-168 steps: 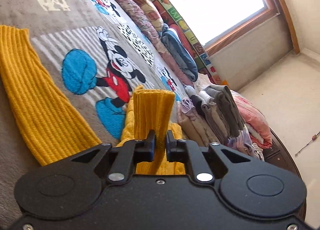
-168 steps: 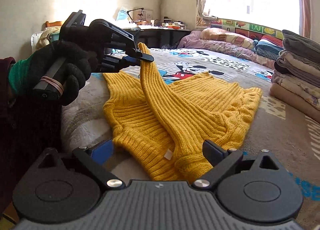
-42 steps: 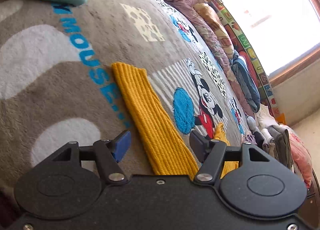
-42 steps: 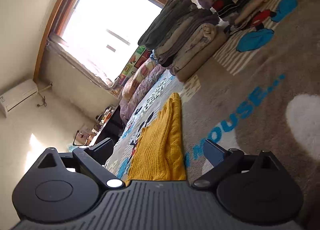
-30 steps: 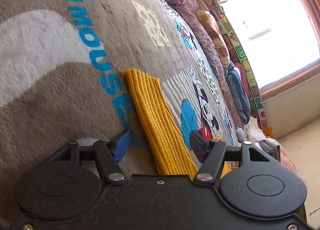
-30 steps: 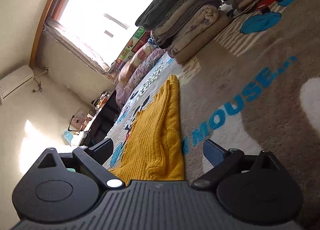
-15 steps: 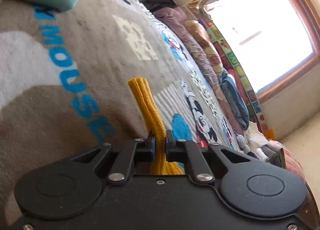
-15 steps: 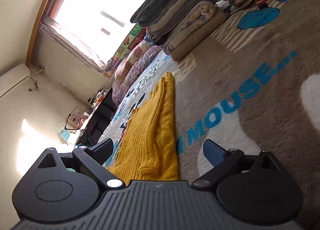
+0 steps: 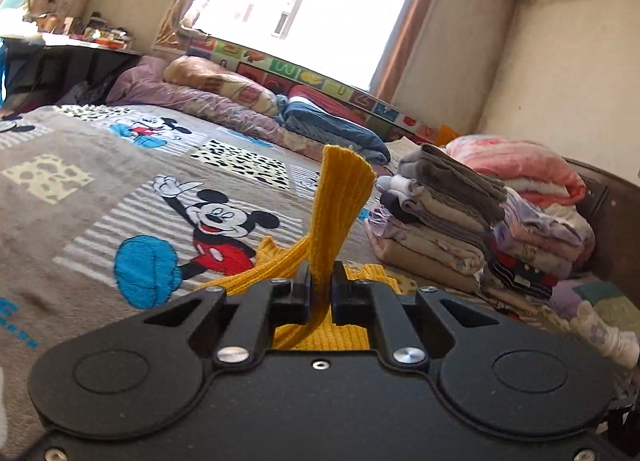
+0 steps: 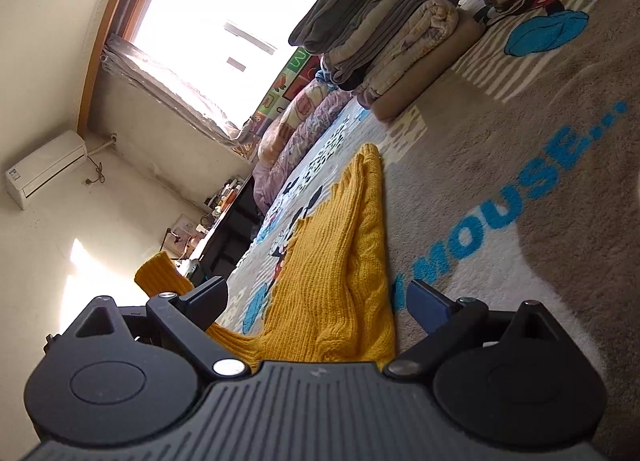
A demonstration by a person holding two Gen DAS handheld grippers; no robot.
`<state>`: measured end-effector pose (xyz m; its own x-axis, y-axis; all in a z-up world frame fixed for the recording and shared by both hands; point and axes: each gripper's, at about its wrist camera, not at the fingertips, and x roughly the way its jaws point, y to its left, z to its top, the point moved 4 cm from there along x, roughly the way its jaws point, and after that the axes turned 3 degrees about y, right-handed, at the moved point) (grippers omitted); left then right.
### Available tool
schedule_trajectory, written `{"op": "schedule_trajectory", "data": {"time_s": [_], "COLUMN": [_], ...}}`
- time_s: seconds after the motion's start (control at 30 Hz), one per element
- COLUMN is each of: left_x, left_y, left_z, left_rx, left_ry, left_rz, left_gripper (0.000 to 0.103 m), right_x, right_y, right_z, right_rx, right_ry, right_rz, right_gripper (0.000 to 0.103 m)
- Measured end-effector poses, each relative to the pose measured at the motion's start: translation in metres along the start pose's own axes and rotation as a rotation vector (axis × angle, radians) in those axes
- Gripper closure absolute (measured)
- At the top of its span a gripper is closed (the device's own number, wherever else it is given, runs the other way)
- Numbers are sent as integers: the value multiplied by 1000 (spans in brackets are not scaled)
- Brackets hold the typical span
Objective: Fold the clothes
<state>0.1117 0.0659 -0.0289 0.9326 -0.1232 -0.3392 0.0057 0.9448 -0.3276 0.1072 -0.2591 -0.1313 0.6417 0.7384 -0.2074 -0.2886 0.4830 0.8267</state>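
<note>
Since the earlier frame: my left gripper (image 9: 320, 281), which hung open over the flat sleeve a second ago, has clamped on it and lifted it off the bed.
Left gripper: closed on the yellow sleeve (image 9: 340, 201); the cuff stands up above the jaws and the rest trails down to the sweater's body.
Sweater: the yellow knit sweater (image 10: 332, 261) lies on the cartoon-mouse blanket (image 9: 80, 201) that covers the bed, its body flat with one long edge already doubled over; in the right wrist view the lifted cuff shows at the far left.
Right gripper: my right gripper (image 10: 320, 301) is wide open, low over the near end of the sweater, holding nothing.
Folded stack: a pile of folded clothes (image 9: 448, 221) sits on the bed to the right, well apart from the sweater.
Progress: I judge this partway, with one side folded in and this sleeve in the air.
Left to do: as I read it, lay the sleeve across the body, then fold the body to stack size.
</note>
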Motion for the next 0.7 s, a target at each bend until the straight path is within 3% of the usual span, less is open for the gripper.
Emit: {"op": "schedule_trajectory", "data": {"time_s": [0.17, 0.33, 0.37, 0.4, 0.43, 0.47, 0.57, 0.7], "left_x": [24, 45, 49, 53, 51, 49, 29, -5], "left_y": [-55, -100, -108, -115, -116, -116, -98, -52], "left_z": [-19, -56, -64, -74, -78, -82, -63, -23], "left_rx": [156, 296, 324, 331, 306, 280, 220, 188], "left_ry": [37, 95, 115, 171, 200, 222, 193, 128], "left_rz": [-41, -122, -150, -227, -286, -335, -316, -213], "left_gripper": [97, 97, 92, 59, 40, 41, 45, 45], "right_x": [-1, -1, 0, 1, 2, 4, 7, 14], "right_y": [7, -4, -7, -12, -18, -23, -35, -39], "right_z": [1, 4, 5, 5, 4, 4, 3, 1], "right_rx": [1, 82, 106, 135, 163, 193, 257, 261], "right_ry": [-2, -20, -26, -30, -34, -39, -56, -46], "right_rz": [65, 99, 105, 107, 107, 106, 101, 72], "right_gripper": [7, 7, 7, 7, 7, 7, 8, 10]}}
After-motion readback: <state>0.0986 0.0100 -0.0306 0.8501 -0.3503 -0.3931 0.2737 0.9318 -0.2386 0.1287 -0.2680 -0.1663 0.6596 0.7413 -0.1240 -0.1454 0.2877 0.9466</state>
